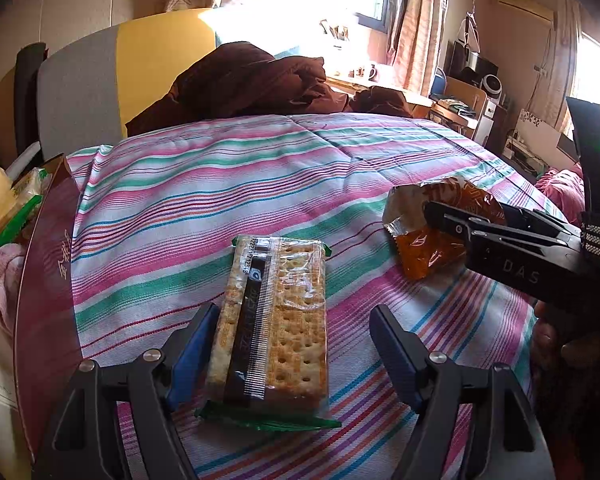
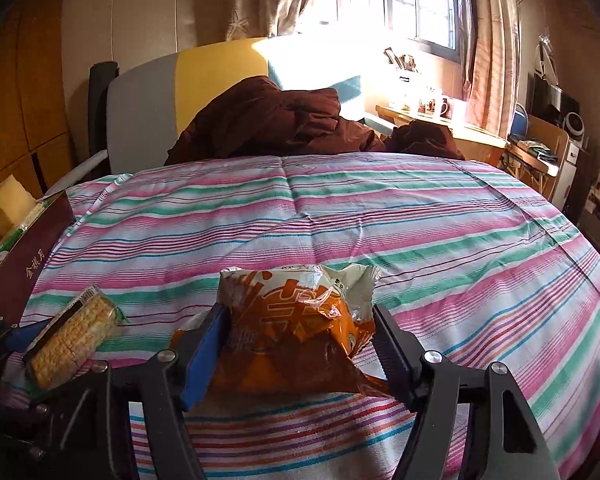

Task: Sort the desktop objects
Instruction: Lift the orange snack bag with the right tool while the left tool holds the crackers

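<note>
Your left gripper [image 1: 294, 354] stands with fingers spread around the cracker pack [image 1: 274, 320], the right finger clear of it; close off-centre and the pack may skew or its crackers crack. Your right gripper [image 2: 300, 350] has its fingers pressed to both sides of the orange snack bag [image 2: 296, 332]; its slick, puffy film could slip free. Both lie on the near part of the striped bedspread [image 1: 220, 184], with the maroon box [image 1: 44, 280] at left.

Both wrist cameras sat low and close over the striped bed [image 1: 260, 160], facing 12 o'clock toward the window [image 2: 400, 0]. Both views shared the cracker pack [image 1: 274, 320] and orange packet [image 2: 296, 332].
</note>
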`<action>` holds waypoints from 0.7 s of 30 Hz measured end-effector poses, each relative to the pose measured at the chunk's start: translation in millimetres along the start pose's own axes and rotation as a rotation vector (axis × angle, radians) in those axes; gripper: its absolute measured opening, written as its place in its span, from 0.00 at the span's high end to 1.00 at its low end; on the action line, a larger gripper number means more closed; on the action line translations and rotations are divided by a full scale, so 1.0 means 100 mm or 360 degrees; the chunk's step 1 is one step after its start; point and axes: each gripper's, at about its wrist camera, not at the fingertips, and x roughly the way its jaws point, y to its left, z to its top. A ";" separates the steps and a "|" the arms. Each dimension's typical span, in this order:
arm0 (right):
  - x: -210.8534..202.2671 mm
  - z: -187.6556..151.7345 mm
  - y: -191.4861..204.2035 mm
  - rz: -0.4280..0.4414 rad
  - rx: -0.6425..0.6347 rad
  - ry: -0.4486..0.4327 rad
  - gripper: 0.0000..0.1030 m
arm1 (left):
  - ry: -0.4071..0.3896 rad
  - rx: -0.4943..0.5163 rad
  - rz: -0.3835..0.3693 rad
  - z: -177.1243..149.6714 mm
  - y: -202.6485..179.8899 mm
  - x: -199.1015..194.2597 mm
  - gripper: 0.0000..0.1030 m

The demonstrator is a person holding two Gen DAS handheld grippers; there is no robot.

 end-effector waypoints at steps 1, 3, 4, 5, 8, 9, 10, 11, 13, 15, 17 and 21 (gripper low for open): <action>0.00 0.00 -0.01 0.0005 0.0005 -0.0001 0.31 | -0.0001 -0.0005 0.0004 0.00 0.00 0.00 0.26; 0.01 0.00 -0.03 0.0022 0.0017 -0.0001 0.31 | -0.0002 -0.0015 0.0016 0.00 0.01 -0.01 0.31; 0.01 0.00 -0.04 0.0031 0.0024 0.0001 0.30 | -0.0004 -0.0020 0.0029 0.00 0.01 -0.01 0.33; 0.02 0.00 -0.04 0.0039 0.0032 0.0002 0.30 | -0.0007 -0.0026 0.0040 0.00 0.02 -0.02 0.37; 0.03 0.00 -0.07 0.0065 0.0054 0.0010 0.29 | -0.0016 -0.0049 0.0043 0.00 0.04 -0.03 0.49; 0.04 0.00 -0.08 0.0075 0.0062 0.0014 0.29 | -0.0019 -0.0057 0.0044 0.00 0.05 -0.04 0.51; 0.04 0.00 -0.08 0.0085 0.0069 0.0018 0.29 | -0.0020 -0.0054 0.0049 0.00 0.05 -0.04 0.51; 0.04 -0.01 -0.09 0.0092 0.0076 0.0021 0.29 | -0.0020 -0.0050 0.0055 0.00 0.04 -0.04 0.51; 0.05 -0.01 -0.08 0.0099 0.0079 0.0025 0.29 | -0.0015 -0.0024 0.0084 0.00 0.01 -0.03 0.51; 0.05 -0.01 -0.08 0.0095 0.0074 0.0023 0.29 | -0.0007 -0.0001 0.0113 0.00 -0.02 -0.02 0.52; 0.04 -0.01 -0.07 0.0092 0.0071 0.0023 0.29 | -0.0001 0.0015 0.0140 0.01 -0.05 -0.02 0.52; 0.04 -0.01 -0.06 0.0084 0.0063 0.0022 0.29 | 0.0005 0.0031 0.0178 0.00 -0.09 -0.02 0.52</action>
